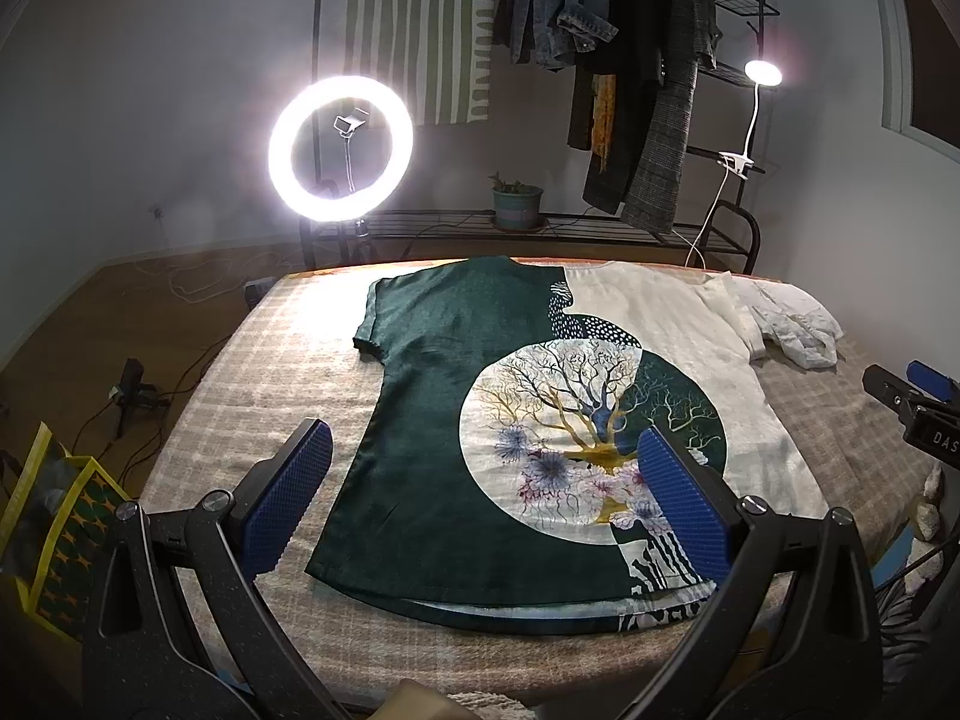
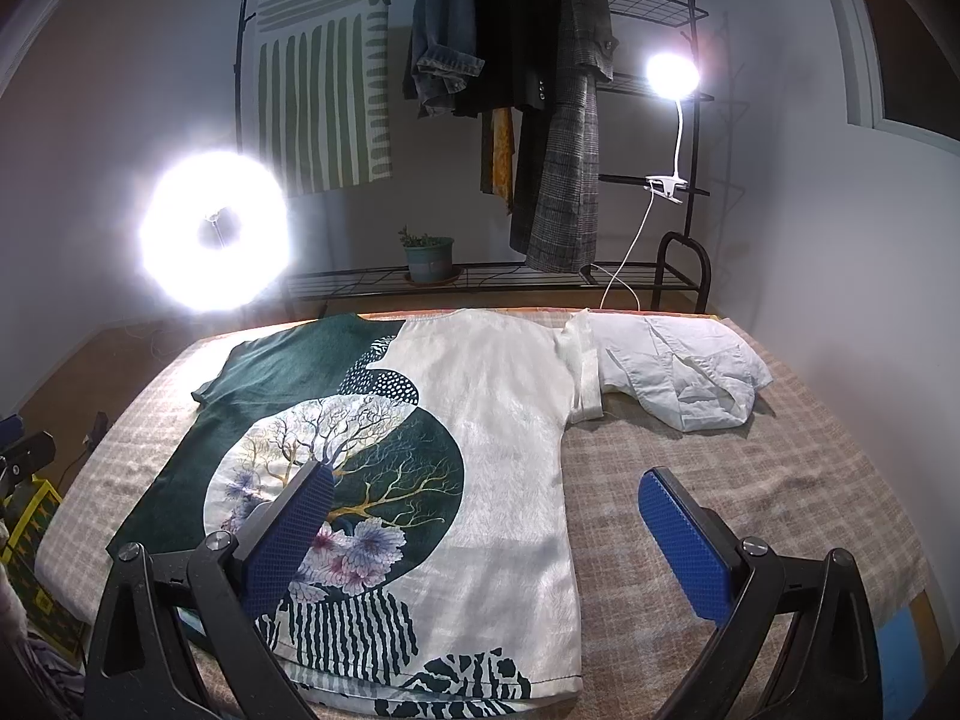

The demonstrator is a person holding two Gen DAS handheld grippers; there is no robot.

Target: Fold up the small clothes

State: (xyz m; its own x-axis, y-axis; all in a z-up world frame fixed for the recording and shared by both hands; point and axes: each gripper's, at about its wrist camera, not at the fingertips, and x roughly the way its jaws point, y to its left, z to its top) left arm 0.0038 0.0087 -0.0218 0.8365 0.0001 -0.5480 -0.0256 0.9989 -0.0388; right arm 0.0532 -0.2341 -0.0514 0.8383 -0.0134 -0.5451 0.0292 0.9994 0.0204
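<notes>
A short-sleeved shirt [image 1: 432, 420] lies flat on the plaid-covered table [image 1: 258, 360], half dark green, half cream, with a round tree print. In the right wrist view the shirt [image 2: 504, 420] fills the middle. My left gripper [image 1: 483, 450] hovers open above the shirt's lower hem, its blue pads straddling the green half. My right gripper [image 2: 486, 504] is open too, over the cream half near the hem, holding nothing. The right gripper's tip [image 1: 918, 390] shows at the edge of the left wrist view.
A crumpled white garment [image 2: 684, 372] lies at the table's far right corner, touching the shirt's sleeve. Behind the table stand a lit ring light [image 1: 340, 147], a clothes rack with hanging coats [image 1: 654, 90], a potted plant [image 1: 517, 201] and a clip lamp [image 2: 672, 78]. A yellow-edged bag [image 1: 54, 516] sits on the floor at left.
</notes>
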